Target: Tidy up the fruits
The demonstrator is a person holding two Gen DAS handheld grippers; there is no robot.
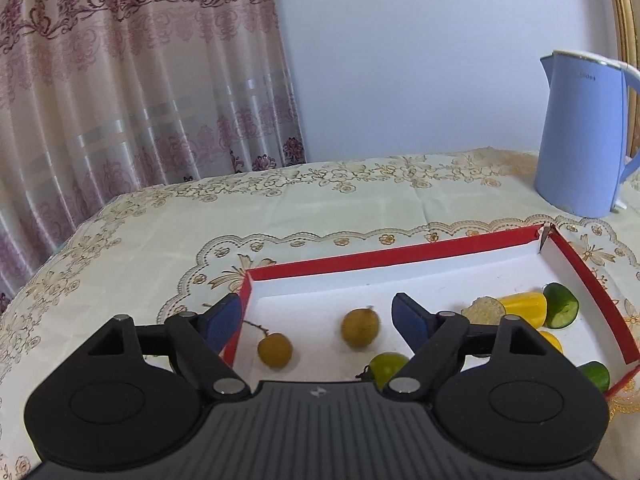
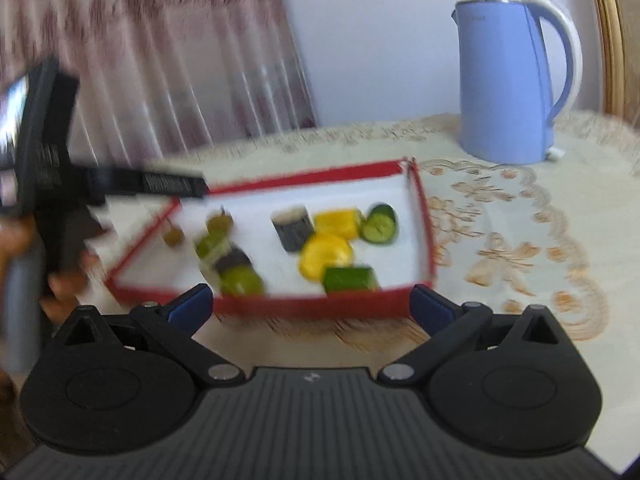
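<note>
1. The left gripper has its two blue-padded fingers spread wide and holding nothing; the left finger sits outside the tray's left wall, the right finger over the tray floor.
2. Between those fingers lie two small round brownish-yellow fruits: one with a thin stem near the left wall, and a blurred one further right.
3. A green round fruit lies just below them, partly hidden by the gripper body.
4. The right gripper also has its fingers wide apart and empty, poised just in front of the tray's near wall.
5. The red tray with a white floor rests on a cream embroidered tablecloth; all the fruit pieces lie inside it.
6. Toward the tray's right side, the left wrist view shows a yellow chunk, a green cut piece touching it, and a pale round slice.
7. The right wrist view, heavily blurred, shows more: two yellow pieces, two green cucumber-like pieces, and a dark-skinned cylinder.
8. Only the right wrist view shows the left device and the hand holding it at the tray's left.
9. One blue kettle stands behind the tray; a patterned curtain hangs beyond.
</note>
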